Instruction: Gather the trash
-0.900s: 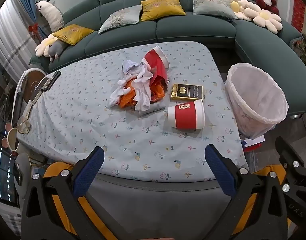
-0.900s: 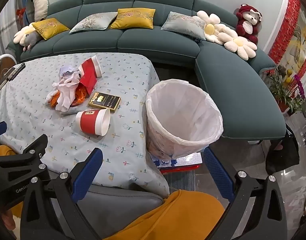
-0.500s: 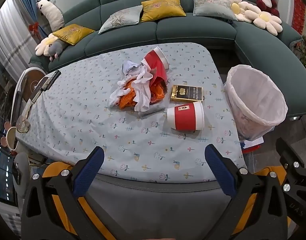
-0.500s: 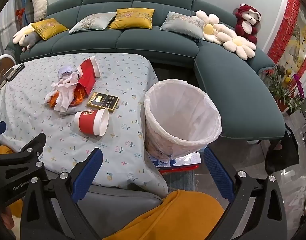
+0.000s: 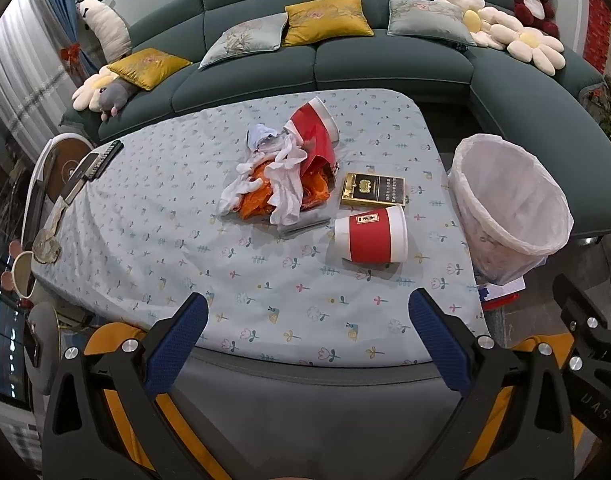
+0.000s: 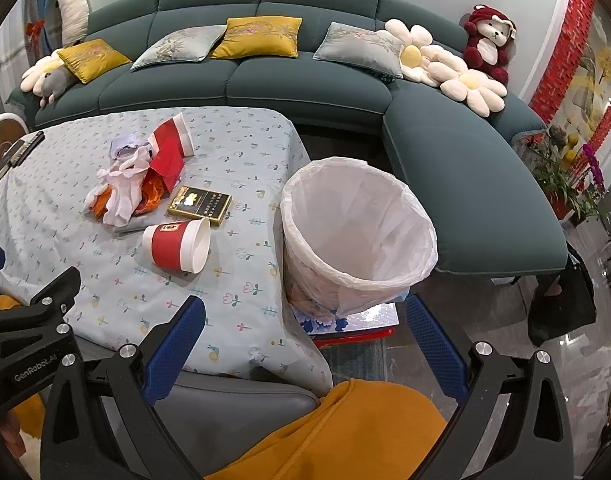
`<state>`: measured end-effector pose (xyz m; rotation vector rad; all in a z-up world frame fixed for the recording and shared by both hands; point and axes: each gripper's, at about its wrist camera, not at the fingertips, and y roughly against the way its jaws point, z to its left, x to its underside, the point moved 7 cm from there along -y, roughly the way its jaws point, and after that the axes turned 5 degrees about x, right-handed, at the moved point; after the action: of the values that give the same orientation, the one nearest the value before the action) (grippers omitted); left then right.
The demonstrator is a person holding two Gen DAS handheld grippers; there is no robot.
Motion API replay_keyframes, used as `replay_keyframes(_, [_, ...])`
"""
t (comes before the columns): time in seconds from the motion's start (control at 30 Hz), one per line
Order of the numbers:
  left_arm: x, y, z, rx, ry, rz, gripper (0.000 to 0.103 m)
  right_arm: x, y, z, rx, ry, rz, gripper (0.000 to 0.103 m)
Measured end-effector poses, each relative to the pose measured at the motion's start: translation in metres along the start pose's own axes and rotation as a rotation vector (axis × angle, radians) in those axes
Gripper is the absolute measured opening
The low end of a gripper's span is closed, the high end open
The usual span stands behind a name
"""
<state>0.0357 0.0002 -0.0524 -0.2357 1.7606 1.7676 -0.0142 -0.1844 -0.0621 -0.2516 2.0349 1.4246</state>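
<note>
On the table [image 5: 145,216], the heap of crumpled paper [image 5: 281,176] lies left of the gold box [image 5: 372,189] and the tipped red cup [image 5: 371,240], all untouched. The lined bin [image 6: 357,236] stands just beside the table's right edge, handy for drops. The left gripper [image 5: 307,332] and the right gripper [image 6: 301,330] hang spread and empty, short of everything.

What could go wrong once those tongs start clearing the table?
1. The red paper cup lies on its side, so a nudge could roll it off the table's edge.
2. The crumpled tissues sit loosely on orange scraps; a pinch may lift only some.
3. The lined bin stands tilted and might tip if bumped.
</note>
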Motion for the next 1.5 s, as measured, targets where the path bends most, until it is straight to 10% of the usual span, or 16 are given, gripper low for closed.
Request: replay_keyframes(1.5, [-0.005,0.001,-0.001,0.032,0.008,-0.01,0.095,-0.002,0.001,0.0,-0.002,-0.009,0.003,0.096])
